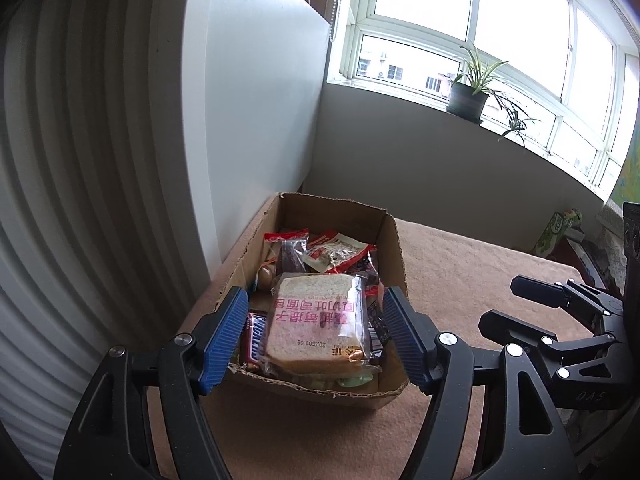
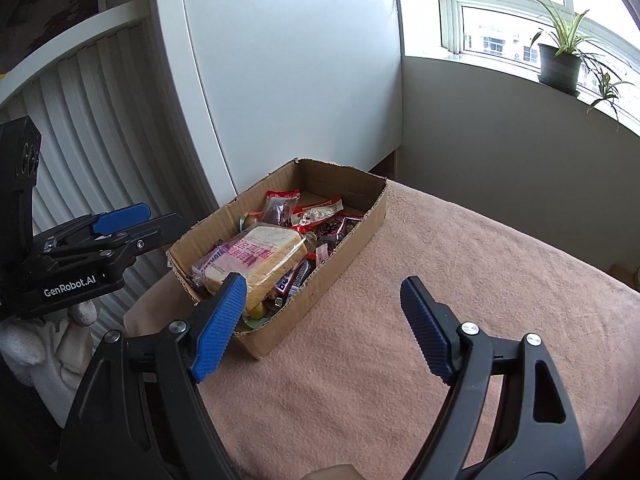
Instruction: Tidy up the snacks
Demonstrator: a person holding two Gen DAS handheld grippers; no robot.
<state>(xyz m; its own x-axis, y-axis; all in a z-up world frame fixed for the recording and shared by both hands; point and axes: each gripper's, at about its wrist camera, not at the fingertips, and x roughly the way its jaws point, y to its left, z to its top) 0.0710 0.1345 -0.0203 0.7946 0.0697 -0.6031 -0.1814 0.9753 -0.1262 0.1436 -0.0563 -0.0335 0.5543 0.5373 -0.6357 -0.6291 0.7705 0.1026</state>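
Observation:
A torn cardboard box (image 1: 394, 248) (image 2: 362, 220) stands on a pink blanket and holds several snacks. On top of them lies a wrapped bread slice (image 1: 316, 320) (image 2: 260, 256), with a Snickers bar (image 1: 256, 336) (image 2: 294, 278) beside it and red packets (image 1: 336, 256) (image 2: 320, 214) behind. My left gripper (image 1: 314, 298) is open at the box's near end; its blue pads frame the bread without touching it. Open and empty, my right gripper (image 2: 324, 284) hovers over the blanket just right of the box.
A white cabinet (image 2: 288, 80) and a ribbed white panel (image 1: 80, 160) stand right behind and left of the box. The blanket (image 2: 460, 260) stretches to the right. A potted plant (image 1: 468, 98) sits on the windowsill, and a green carton (image 1: 556, 232) at the far right.

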